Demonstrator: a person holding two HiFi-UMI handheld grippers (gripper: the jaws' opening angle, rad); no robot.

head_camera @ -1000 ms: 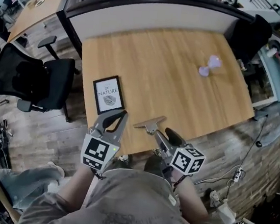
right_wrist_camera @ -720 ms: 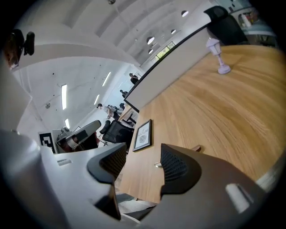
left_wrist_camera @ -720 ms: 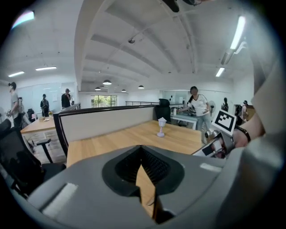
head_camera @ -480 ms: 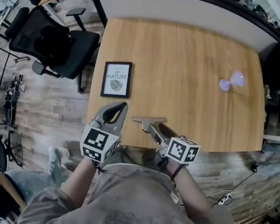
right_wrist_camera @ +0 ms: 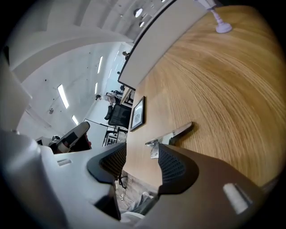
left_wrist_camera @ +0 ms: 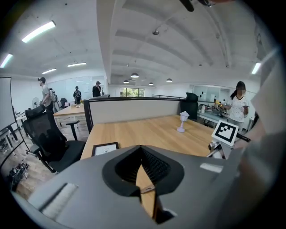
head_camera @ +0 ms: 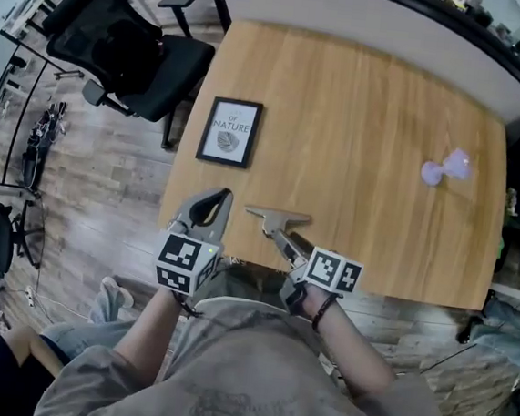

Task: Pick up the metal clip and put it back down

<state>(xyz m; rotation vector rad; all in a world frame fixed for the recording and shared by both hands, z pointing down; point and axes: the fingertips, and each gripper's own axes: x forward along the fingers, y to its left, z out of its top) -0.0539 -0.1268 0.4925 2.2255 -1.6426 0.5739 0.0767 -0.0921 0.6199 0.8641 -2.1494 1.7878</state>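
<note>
The person wears a grey-brown T-shirt (head_camera: 235,374) with short sleeves and a faint darker print across the chest. Past the T-shirt's right sleeve, a dark band (head_camera: 320,311) circles the wrist. The left gripper (head_camera: 223,194), on the T-shirt's left side, has a smooth light-grey plastic shell that tapers to rounded jaws. Black pads (left_wrist_camera: 154,166) with fine ribbing line them. At its rear sits a cube (head_camera: 185,265) of black-and-white square markers. The right gripper (head_camera: 282,239), on the T-shirt's right side, has the same kind of shell and ribbed black pads (right_wrist_camera: 171,166). It also has a small pale rectangular inset (right_wrist_camera: 235,198) and its own marker cube (head_camera: 333,271).
</note>
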